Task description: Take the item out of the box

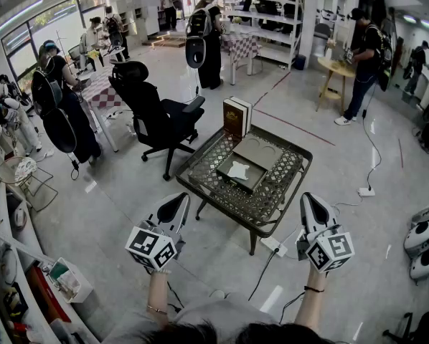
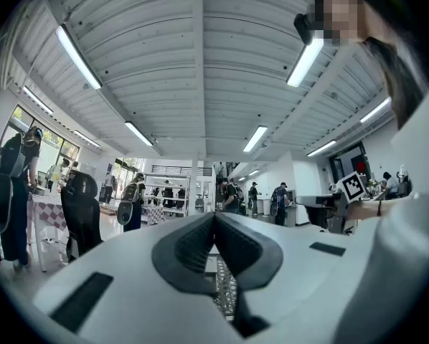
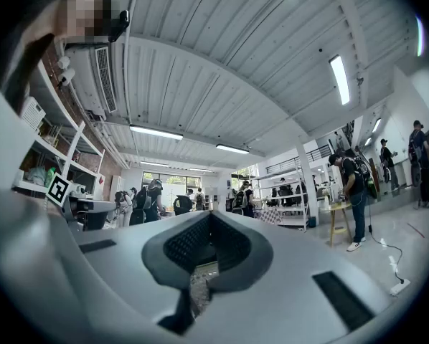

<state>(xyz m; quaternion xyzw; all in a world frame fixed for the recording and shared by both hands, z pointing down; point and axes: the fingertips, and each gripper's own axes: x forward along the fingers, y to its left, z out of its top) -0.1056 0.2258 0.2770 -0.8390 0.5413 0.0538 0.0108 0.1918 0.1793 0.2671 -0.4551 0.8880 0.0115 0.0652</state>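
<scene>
Closest to the lens, the left gripper [image 1: 173, 208] and the right gripper [image 1: 312, 206] are held up side by side on bare forearms. Their marker cubes face the person and their tips aim forward and down toward the desk [image 1: 214, 192]. Both sets of fingers are pressed together with nothing between them. In the left gripper view the fingers [image 2: 193, 246] meet at the tip, and in the right gripper view the fingers [image 3: 189, 246] do the same. Both tools hang well short of the desk, which reads as a ready pose ahead of any reach, so the task looks not yet begun.

On the lattice top the box [image 1: 252, 183] lies open, with its lid [image 1: 261, 151] set flat just beyond it, touching or nearly so. That leaves the inside free from above. The item [image 1: 238, 170], pale and flat, rests inside the box, roughly between the two grippers' lines of aim. Two books [image 1: 237, 117] stand upright at the far edge, apart from the box. An office chair [image 1: 153, 110] stands to the left of the desk. For a pick, one set of fingers would have to spread first.
</scene>
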